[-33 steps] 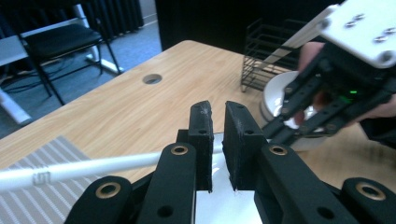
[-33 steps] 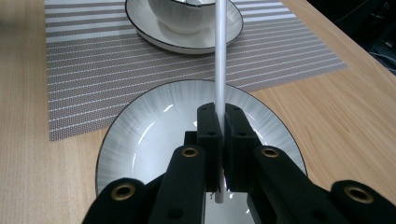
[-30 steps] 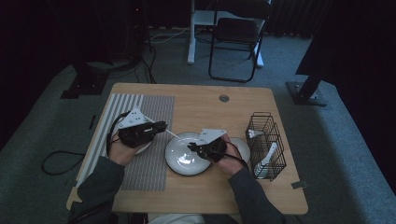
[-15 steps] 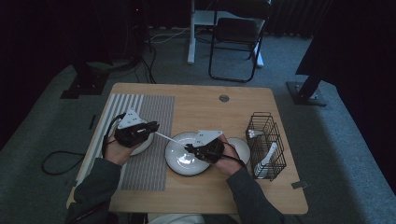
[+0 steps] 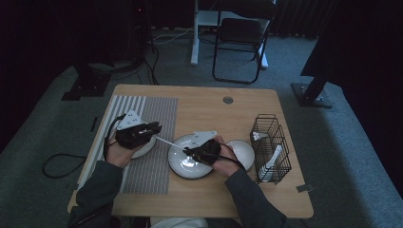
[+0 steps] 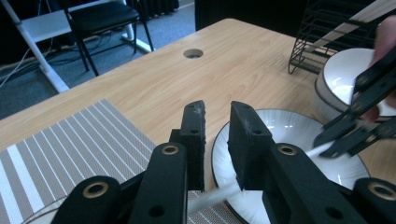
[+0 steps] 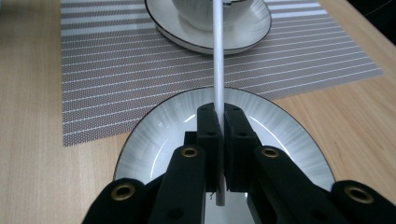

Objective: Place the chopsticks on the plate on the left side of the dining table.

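Two grippers: we clamp the right gripper (image 7: 217, 123) on a white stick (image 7: 218, 70) above the plate (image 7: 289, 135).
Left gripper (image 6: 217, 123): jaws just parting, stick low between them.
Hidden: stick's far end.
Room: bare wood beyond the placemat (image 5: 152, 142).

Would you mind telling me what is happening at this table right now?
A person is passing a thin white stick between two handheld grippers. The right gripper is clamped on it above the large plate. The left gripper, beside the striped placemat, has just been opening, with the stick's other end lying between its parted jaws, unpressed.
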The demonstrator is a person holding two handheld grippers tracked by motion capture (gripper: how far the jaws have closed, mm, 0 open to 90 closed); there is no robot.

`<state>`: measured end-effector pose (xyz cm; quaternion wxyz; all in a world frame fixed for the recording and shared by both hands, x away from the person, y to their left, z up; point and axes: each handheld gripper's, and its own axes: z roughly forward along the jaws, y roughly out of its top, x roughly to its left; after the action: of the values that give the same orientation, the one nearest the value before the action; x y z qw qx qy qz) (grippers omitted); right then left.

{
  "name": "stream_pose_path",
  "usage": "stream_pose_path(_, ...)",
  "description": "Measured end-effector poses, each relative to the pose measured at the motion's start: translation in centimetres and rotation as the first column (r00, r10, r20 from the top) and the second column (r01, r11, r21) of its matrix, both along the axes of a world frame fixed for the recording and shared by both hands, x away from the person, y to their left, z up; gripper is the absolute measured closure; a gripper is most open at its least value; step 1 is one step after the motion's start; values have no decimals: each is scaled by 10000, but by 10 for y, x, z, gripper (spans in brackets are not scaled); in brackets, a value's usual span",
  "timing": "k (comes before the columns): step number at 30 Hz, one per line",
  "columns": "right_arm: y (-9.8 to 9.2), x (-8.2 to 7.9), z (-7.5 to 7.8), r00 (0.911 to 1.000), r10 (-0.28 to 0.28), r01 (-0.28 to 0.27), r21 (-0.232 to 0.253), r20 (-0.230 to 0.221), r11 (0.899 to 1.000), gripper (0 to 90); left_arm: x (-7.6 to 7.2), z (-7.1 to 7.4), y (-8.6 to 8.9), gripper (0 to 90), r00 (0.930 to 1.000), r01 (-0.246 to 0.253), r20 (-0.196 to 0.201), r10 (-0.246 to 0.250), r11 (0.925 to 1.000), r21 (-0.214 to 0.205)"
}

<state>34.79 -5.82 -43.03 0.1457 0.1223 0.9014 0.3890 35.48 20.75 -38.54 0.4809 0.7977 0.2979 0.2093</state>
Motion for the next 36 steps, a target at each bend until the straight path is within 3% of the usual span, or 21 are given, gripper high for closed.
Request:
stream_pose_path(9,26,6,-7,9991,335,-342,-305,-243,9989,868,-1,13,7,711,9995,18,321,-9,9997,-261)
stream_pose_path(18,54,10,-8,9967,757,-776,-679,-291,9947,868,-2,19,13,683,9987,-73,501,85,9997,-239)
stream_pose_path(25,76,13,-13,9926,1144,-1178,-941,-407,9886,868,-2,27,18,680,9977,-157,663,174,9995,-272)
stream_pose_path(28,92,16,-22,9888,1416,-1463,-1234,-462,9815,868,-2,30,21,677,9971,-176,736,196,9994,-282)
stream_pose_path(36,115,25,-33,9840,1611,-1707,-1451,-757,9746,867,-3,31,26,674,9965,-294,765,324,9987,-406)
